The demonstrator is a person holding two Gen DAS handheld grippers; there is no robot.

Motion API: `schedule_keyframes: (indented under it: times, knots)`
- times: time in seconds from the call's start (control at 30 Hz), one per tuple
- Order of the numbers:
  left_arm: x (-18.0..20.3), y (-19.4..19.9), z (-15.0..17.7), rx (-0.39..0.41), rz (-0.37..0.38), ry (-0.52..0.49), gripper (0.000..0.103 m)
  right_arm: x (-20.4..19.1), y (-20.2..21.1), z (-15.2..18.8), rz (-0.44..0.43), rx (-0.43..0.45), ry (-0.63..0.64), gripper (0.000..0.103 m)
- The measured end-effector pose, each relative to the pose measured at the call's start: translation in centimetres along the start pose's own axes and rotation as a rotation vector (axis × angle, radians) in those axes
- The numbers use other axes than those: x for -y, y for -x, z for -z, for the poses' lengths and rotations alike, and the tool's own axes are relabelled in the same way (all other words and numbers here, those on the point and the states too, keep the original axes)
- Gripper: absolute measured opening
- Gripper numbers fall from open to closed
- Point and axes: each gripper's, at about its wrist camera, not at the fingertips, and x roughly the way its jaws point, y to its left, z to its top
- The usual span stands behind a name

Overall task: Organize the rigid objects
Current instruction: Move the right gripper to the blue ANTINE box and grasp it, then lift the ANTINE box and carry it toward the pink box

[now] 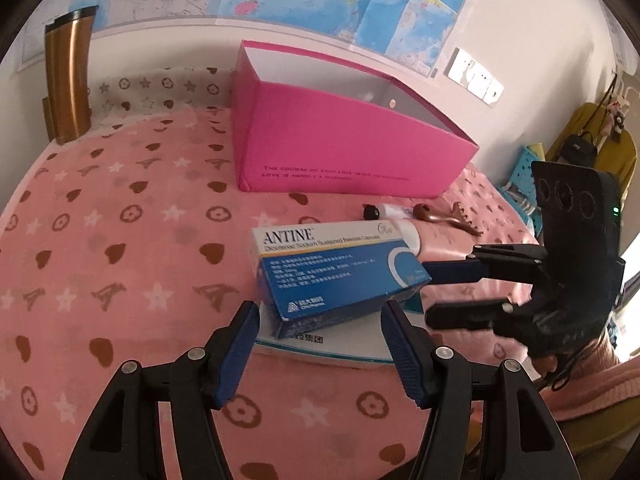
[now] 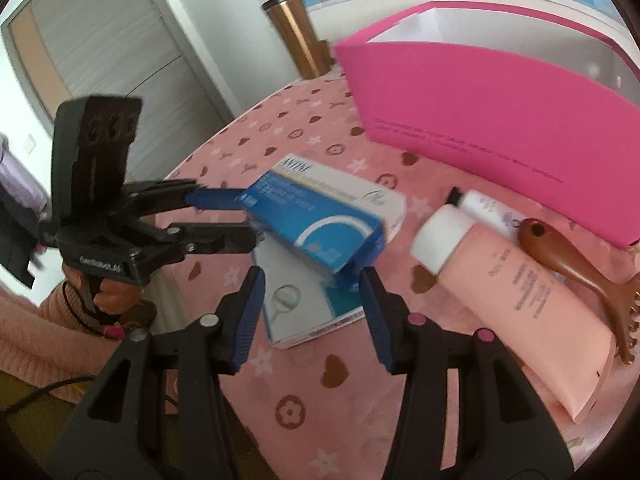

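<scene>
left wrist view shows the left gripper [image 1: 318, 332] with its blue-padded jaws spread wide, level with the near end of a blue and white cardboard medicine box printed antine [image 1: 336, 272]. that box lies tilted on top of a flat white and teal carton [image 1: 340, 344], on a pink fleece blanket patterned with hearts and stars [image 1: 120, 240].

right wrist view has the right gripper [image 2: 312, 312], jaws also spread and holding nothing, facing the other end of the same box. neither pair of pads clearly touches the cardboard.

behind stands a tall open magenta cardboard box [image 1: 344, 140], likely the container. before it lie a pink plastic tube with a white cap [image 2: 508, 304], a small white bottle with a black cap [image 2: 484, 208] and a brown wooden fish-shaped comb [image 2: 576, 272].

the step looks like the pick-up of the medicine box, not yet gripped. next, one gripper should close across its narrow sides, lift it off the carton without dragging that along, and carry it over the magenta rim.
</scene>
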Motion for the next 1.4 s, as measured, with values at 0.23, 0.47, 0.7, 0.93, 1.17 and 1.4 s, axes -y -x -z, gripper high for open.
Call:
schedule_keyframes:
  times: [0.23,0.47,0.7,0.93,1.17,1.4]
  knots:
    - [-0.4,0.1,-0.8,0.011,-0.004,0.012,0.058,1.5,0.0,-1.6,0.000,0.038,-0.075,0.052]
    - [0.1,-0.4,-0.9,0.000,-0.030,-0.006,0.051,1.8,-1.0,-2.2,0.004,0.016,-0.095,0.047]
    - [0.7,0.0,-1.7,0.026,-0.029,-0.002,0.051,1.6,-0.2,-2.5,0.021,0.031,-0.088,0.047]
    - [1.6,0.3,-2.7,0.049,-0.026,-0.033,0.051,1.4,1.6,-3.1,0.040,0.068,-0.066,0.047]
    - [0.7,0.6,-0.6,0.021,-0.007,0.001,0.051,0.5,1.2,-2.0,0.004,0.043,-0.042,0.047]
    - [0.1,0.8,0.6,-0.004,0.004,0.026,0.051,0.2,0.0,-0.8,-0.018,-0.007,-0.030,0.047]
